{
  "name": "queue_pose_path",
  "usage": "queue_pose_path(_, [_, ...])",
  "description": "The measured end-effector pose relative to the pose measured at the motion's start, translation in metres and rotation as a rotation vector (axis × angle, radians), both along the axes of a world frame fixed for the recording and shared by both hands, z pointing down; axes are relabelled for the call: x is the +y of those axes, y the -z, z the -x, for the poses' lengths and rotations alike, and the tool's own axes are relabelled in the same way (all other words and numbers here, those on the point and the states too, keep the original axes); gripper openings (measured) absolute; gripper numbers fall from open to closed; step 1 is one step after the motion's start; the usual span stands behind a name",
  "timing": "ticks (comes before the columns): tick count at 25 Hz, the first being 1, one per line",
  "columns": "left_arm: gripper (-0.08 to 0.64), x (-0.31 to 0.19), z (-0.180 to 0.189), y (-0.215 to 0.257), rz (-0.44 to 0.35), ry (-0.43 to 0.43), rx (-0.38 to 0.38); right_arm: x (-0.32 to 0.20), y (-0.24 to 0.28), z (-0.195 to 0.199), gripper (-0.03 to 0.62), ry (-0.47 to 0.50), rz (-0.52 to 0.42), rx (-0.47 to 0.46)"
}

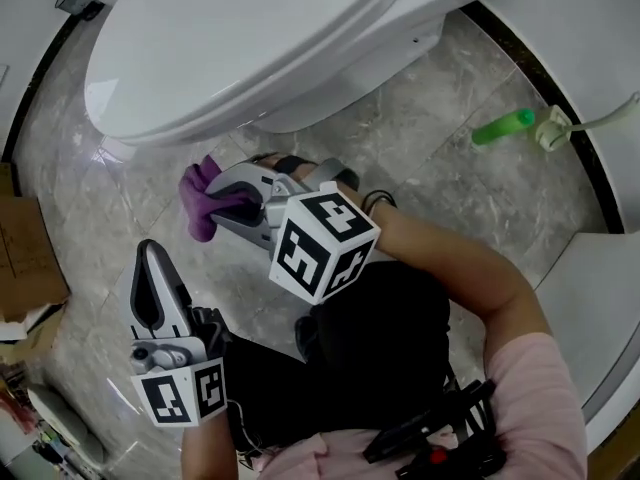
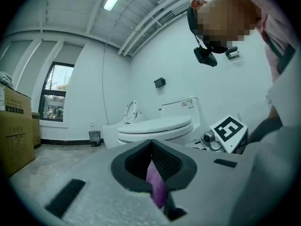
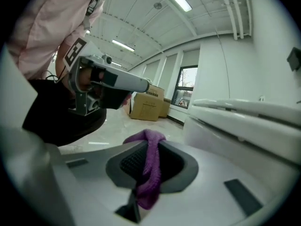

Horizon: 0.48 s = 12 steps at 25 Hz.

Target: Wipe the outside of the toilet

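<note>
There is one white toilet (image 1: 250, 38) with its lid down. It stands on a gray marble floor (image 1: 400, 138).

There are two grippers, and each has one cube with black and white squares.

The right gripper (image 1: 235, 200) points at the low front part of the toilet bowl. Its jaws are pressed tight on one purple cloth (image 1: 203, 203). The cloth sticks out past the tips and folds over them. It hangs near the bowl, under the front edge of the seat.

The left gripper (image 1: 153, 268) is lower down, away from the bowl, and it points toward the toilet. Its jaws are almost together. In the left gripper view, a thin purple strip (image 2: 156, 185) shows in the slit between them. I cannot tell if that strip is pinched there or if it is the cloth seen through the slit.

One green bottle (image 1: 503, 126) lies on its side on the floor, to the right of the toilet and well apart from the grippers. One cardboard box (image 1: 25, 258) sits at the left edge. The person wears a pink top with short sleeves and dark trousers.
</note>
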<state>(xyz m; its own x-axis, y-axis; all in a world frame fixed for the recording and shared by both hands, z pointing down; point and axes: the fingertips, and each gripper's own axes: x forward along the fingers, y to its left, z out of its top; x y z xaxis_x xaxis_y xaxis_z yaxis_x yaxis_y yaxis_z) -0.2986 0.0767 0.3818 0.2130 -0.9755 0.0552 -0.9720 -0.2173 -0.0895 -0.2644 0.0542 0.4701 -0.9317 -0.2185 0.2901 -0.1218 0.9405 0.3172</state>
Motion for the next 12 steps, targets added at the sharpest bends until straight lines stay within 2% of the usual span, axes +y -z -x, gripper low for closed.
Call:
queue_pose_path(7, [0.008,-0.009,-0.016,-0.007,0.024,-0.082,-0.005,-0.032,-0.031,-0.035,0.055,-0.146,0.072,0.031])
queue_pose_path(12, [0.008,-0.015,-0.056,-0.015,0.051,-0.142,-0.019,-0.058,-0.056,-0.1,0.055,-0.293,0.119,0.037])
